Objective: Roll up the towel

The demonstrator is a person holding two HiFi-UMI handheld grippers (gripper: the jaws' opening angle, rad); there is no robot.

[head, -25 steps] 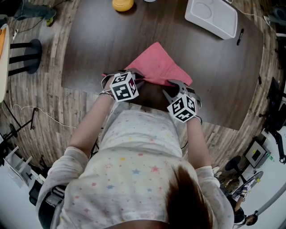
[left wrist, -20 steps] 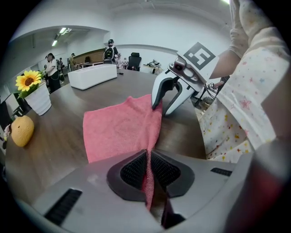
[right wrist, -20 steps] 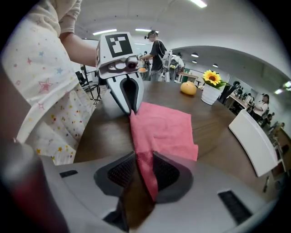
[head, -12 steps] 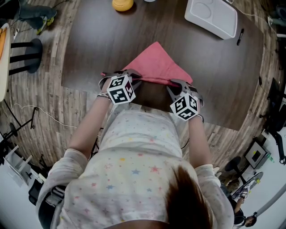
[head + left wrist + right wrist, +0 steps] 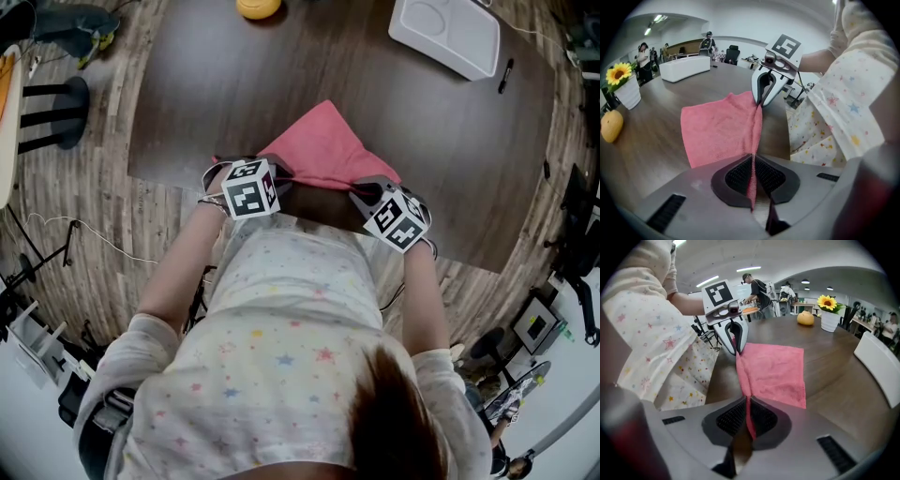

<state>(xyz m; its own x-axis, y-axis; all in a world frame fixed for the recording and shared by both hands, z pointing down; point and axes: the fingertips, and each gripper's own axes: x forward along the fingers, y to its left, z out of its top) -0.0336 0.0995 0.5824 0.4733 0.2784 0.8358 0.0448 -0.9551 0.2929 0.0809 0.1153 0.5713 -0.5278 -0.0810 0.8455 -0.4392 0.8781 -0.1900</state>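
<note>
- towel point(image 5: 323, 150): pink, soft napped cloth. most of it lies flat on the dark surface point(image 5: 216, 84) ahead of both sets of jaws, and its near edge is lifted and strung between them.
- left gripper point(image 5: 752, 174): jaws clenched on one end of that near edge, with a thin fold of cloth pinched between the pads. they have just been closing a touch tighter on it.
- right gripper point(image 5: 748, 416): jaws clamped on the other end of the same edge. the hem runs straight out from the pads toward the left jaws.
- handling (judged): light and limp, with no stiffness, so it will sag and wrinkle wherever it is unsupported. the nap should hold in the ribbed pads, but the cloth may slide on the smooth surface rather than turn over.
- where to hold (judged): the two ends of the near edge, as now, with the hem kept taut between the jaws so the first turn starts even.
- status: no roll formed yet; the edge is only raised into a ridge.
- risk: uneven pull would give a skewed, cone-shaped roll.
</note>
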